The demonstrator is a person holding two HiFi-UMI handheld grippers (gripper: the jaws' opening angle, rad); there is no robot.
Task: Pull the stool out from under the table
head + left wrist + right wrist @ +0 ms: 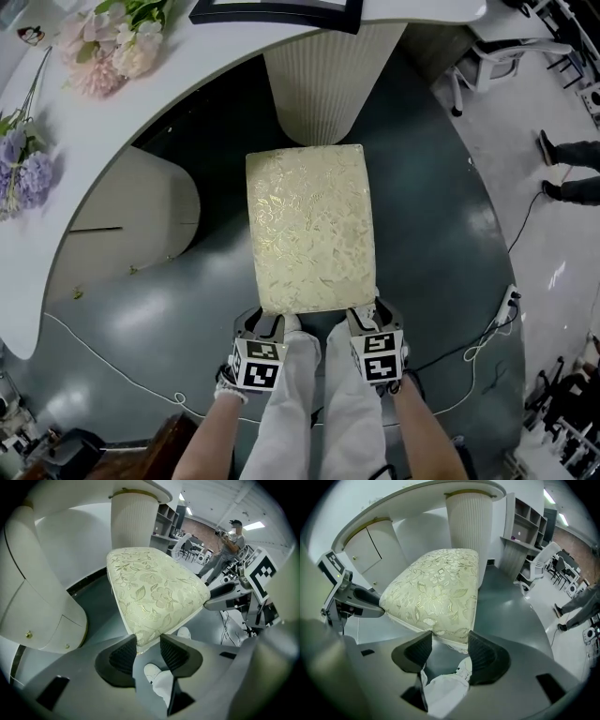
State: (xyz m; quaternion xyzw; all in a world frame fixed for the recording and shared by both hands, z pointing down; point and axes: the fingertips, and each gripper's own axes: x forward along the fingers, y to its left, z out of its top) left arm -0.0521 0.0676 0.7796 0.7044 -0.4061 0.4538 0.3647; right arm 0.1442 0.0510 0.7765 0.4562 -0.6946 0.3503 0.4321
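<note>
The stool (311, 230) has a cream cushion with a gold floral pattern and stands on the dark grey floor, its far end by the ribbed pedestal (323, 84) of the white curved table (112, 112). My left gripper (270, 323) is shut on the cushion's near left corner. In the left gripper view that corner of the stool (150, 585) sits between the pads of the left gripper (148, 644). My right gripper (364, 314) is shut on the near right corner. In the right gripper view the stool (436, 590) fills the gap of the right gripper (450, 644).
A person's white trouser legs (319, 403) stand between the grippers. A rounded white cabinet (131, 220) is under the table at left. A thin cable (103, 361) and a power strip (509, 305) lie on the floor. Flowers (112, 42) rest on the tabletop. Another person's legs (572, 169) show at right.
</note>
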